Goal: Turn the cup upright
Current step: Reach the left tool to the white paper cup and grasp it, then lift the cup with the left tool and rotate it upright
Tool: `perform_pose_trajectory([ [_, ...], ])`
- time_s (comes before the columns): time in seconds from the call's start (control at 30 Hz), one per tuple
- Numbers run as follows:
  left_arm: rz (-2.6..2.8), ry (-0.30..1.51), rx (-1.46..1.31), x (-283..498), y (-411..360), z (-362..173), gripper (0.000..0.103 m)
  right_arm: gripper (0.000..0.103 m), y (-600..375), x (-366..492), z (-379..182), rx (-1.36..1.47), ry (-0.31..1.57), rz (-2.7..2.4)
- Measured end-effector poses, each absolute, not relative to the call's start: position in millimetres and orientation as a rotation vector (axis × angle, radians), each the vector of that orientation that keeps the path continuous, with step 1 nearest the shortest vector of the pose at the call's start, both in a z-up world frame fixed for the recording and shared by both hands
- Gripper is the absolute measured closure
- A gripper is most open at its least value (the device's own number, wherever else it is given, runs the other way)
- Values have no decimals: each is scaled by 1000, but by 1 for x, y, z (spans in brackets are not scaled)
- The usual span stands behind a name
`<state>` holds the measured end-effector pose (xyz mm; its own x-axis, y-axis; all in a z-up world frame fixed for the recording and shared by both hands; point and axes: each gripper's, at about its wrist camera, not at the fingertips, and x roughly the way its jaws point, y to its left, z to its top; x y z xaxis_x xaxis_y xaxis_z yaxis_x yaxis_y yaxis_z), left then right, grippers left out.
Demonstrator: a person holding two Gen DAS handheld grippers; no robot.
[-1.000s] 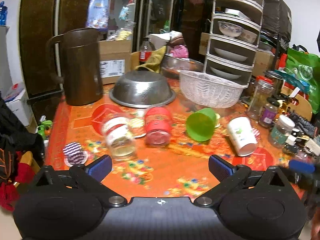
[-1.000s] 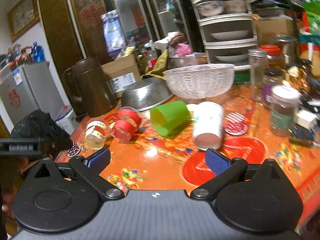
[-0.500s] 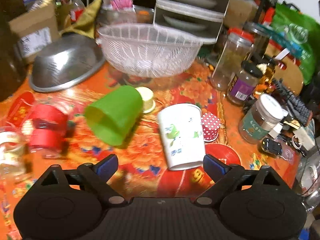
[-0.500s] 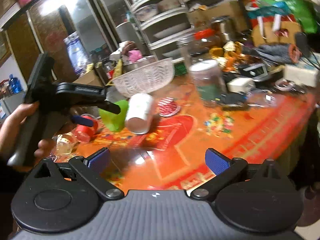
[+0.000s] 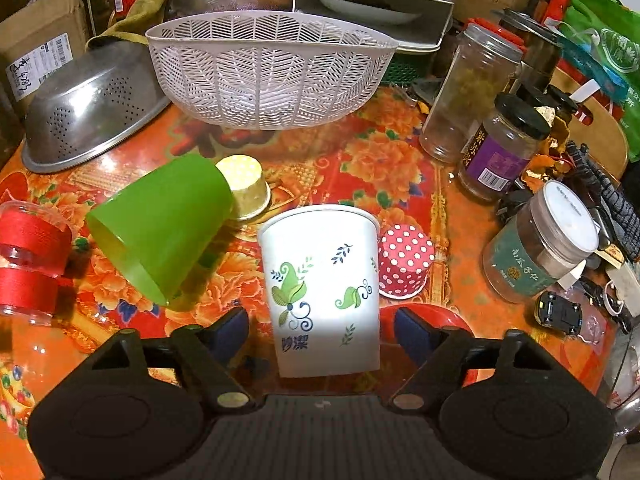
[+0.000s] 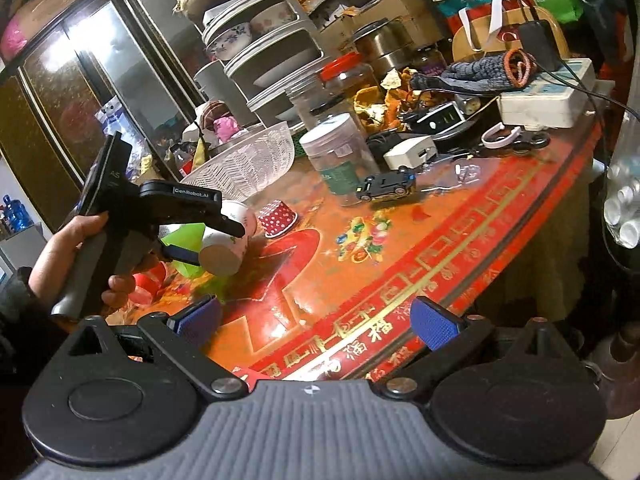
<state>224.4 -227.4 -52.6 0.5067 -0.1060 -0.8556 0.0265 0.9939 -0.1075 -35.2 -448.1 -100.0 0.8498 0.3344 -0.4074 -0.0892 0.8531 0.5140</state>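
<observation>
Your left gripper (image 5: 320, 330) is straddling the white paper cup (image 5: 322, 288) lying on the worktop (image 5: 400, 168) — jaws spread wide, gripping nothing, its long axis running straight ahead between them. Your right gripper (image 6: 316, 322) is hanging well apart — equally wide, empty.

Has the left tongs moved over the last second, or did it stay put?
Yes. The left tongs advanced rightward across the table, away from the steel colander, and now straddles the white paper cup lying on its side.
</observation>
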Motion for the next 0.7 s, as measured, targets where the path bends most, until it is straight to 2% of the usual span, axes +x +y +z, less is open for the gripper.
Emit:
perform_pose_trajectory([
  [0.1, -82, 1047, -57, 224, -232, -56, 41, 1, -452, -37, -101, 512, 507, 230],
  [0.3, -98, 995, 16, 189, -220, -34, 41, 1, -451, -39, -98, 518, 498, 241],
  [0.53, -15, 881, 92, 87, -141, 31, 41, 1, -419, -28, -91, 489, 501, 347],
  [0.7, 85, 832, 122, 19, -91, 56, 41, 1, -385, -22, -87, 440, 534, 432],
])
